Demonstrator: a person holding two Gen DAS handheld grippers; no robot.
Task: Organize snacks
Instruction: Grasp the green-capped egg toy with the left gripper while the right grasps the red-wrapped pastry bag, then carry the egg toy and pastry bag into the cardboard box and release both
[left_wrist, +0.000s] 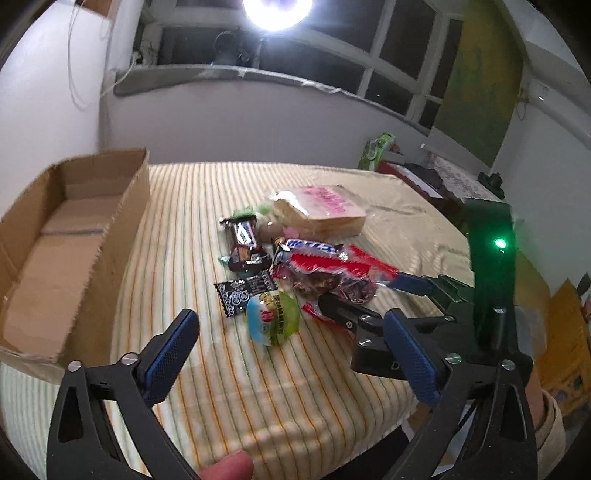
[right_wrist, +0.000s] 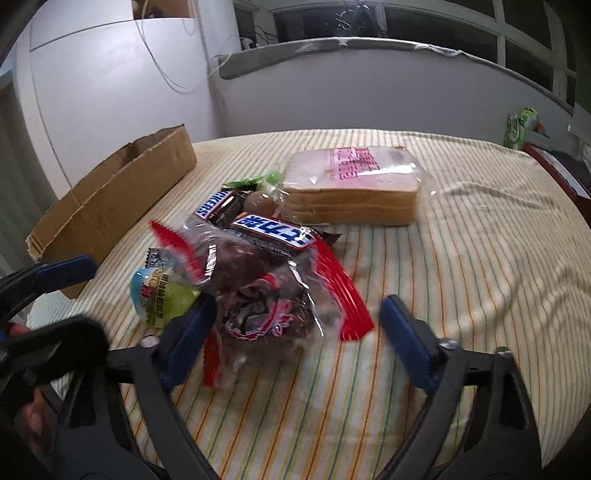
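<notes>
— Where is the snack from your right gripper (right_wrist: 291, 328)?

— Straight ahead and low, between my spread blue pads: the red-edged clear bag (right_wrist: 266, 291) of dark sweets, its long axis running away from me and slightly leftward. The left pad (right_wrist: 188, 339) touches or nearly touches its near corner; the right pad stands apart from it.

— Which hand is nearer?

— The right, I judge. My left gripper (left_wrist: 295, 354) hangs wide and empty beside it (the green jelly cup (left_wrist: 273, 321) lies just ahead of it).

— And the destination?

— Likely the cardboard box (right_wrist: 122, 199), far left of my right gripper, well apart.
</notes>
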